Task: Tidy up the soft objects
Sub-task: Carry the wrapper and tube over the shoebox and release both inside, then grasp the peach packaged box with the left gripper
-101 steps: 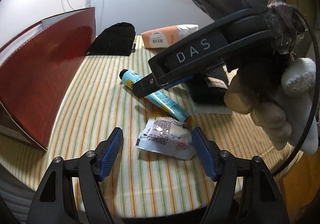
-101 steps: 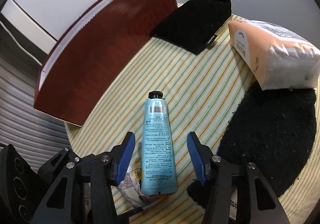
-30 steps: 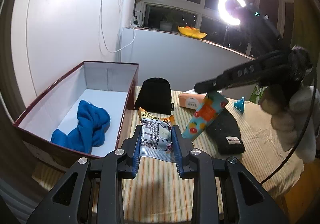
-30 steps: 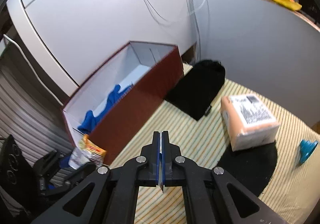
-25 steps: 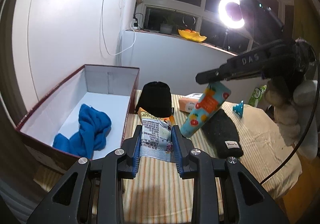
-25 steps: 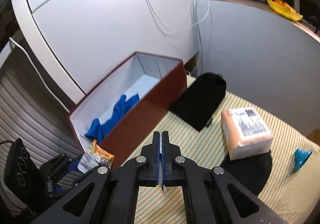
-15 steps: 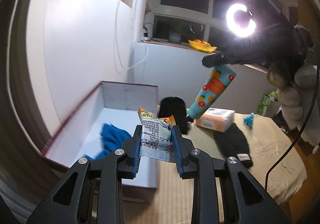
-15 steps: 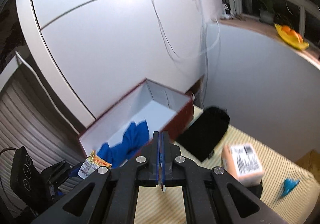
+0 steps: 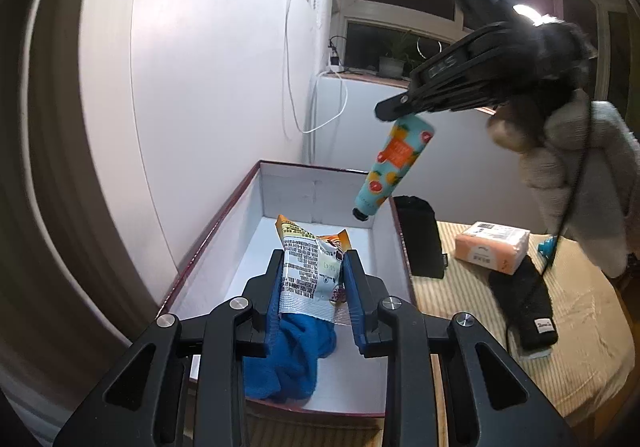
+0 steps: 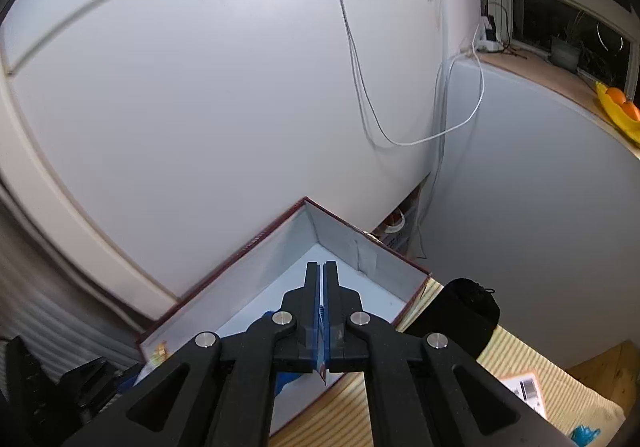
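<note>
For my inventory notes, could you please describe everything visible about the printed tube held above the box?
The tube is a soft squeeze tube, light teal with orange and yellow fruit prints and an orange label panel. It hangs tilted, its small black cap lowest, over the far end of the open red box. The right tool pinches its flat crimped end; nothing else touches it.

Snack packet (image 9: 310, 271) in left tongs (image 9: 313, 287) above box (image 9: 384, 215)

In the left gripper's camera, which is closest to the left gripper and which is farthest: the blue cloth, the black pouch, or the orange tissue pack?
1. Blue cloth: just below the left gripper, inside the box.
2. Black pouch: right of the box, on the striped cloth.
3. Orange tissue pack: farthest out to the right, beyond the pouch.
</note>
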